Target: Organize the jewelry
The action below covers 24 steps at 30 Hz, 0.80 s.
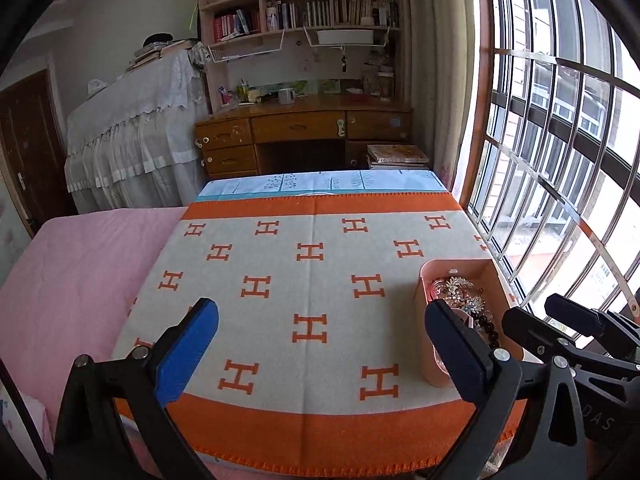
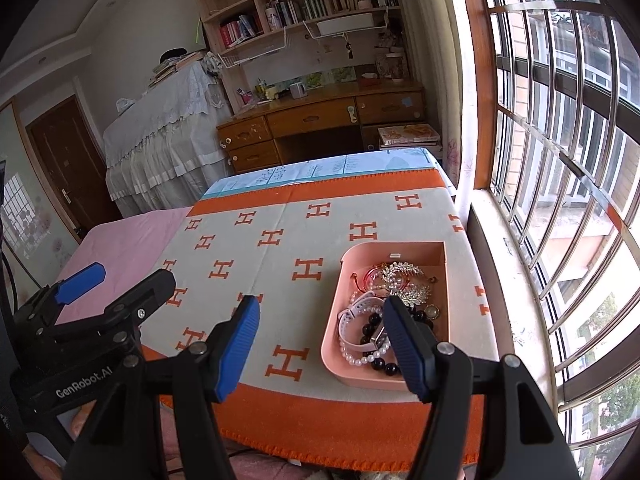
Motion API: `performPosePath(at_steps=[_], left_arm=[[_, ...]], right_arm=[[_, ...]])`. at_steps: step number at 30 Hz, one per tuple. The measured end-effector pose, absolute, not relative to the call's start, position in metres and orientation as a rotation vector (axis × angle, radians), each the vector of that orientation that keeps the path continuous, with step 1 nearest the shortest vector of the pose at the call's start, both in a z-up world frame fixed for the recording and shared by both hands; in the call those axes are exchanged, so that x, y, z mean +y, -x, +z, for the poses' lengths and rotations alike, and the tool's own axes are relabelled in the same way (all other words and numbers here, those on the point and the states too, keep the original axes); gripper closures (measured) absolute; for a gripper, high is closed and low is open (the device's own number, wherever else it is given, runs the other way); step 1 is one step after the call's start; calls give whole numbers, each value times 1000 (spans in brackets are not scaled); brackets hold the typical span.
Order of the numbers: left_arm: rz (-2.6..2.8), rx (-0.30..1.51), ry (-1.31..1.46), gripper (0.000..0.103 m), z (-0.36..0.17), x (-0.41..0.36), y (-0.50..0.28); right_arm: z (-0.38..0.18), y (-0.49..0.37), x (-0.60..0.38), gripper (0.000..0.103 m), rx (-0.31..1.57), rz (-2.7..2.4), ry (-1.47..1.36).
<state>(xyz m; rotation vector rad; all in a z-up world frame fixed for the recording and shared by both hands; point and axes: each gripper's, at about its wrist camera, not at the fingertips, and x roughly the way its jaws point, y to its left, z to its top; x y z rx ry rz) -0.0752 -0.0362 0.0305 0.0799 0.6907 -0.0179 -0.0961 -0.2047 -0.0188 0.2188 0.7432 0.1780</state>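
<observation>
A pink tray [image 2: 340, 304] sits on the orange and cream H-patterned cloth [image 2: 280, 248] near the window side. It holds a heap of jewelry: a silver leaf hairpiece [image 2: 404, 278], a white-strap watch [image 2: 356, 320], pearl beads [image 2: 360, 358], black beads [image 2: 374, 322] and a red bangle [image 2: 370, 276]. My right gripper [image 2: 320, 344] is open and empty, above the tray's near left edge. My left gripper [image 1: 320, 344] is open and empty over the cloth, left of the tray [image 1: 424, 292]. The right gripper also shows in the left wrist view [image 1: 568, 320].
The cloth covers a table beside a pink bed [image 1: 80, 272]. A barred window [image 2: 560, 160] and its sill run along the right. A wooden desk [image 1: 304, 132] with bookshelves stands behind the table. A lace-covered piece of furniture [image 1: 136, 136] stands at the left.
</observation>
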Motion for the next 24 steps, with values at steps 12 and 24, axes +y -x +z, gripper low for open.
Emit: performPosePath(at_steps=[12, 24], left_arm=[[-43, 668, -86, 1, 34, -39, 79], [-48, 675, -81, 1, 34, -39, 78]], right_arm=[[-21, 95, -204, 38, 755, 144, -219], [-20, 96, -204, 38, 747, 140, -217]])
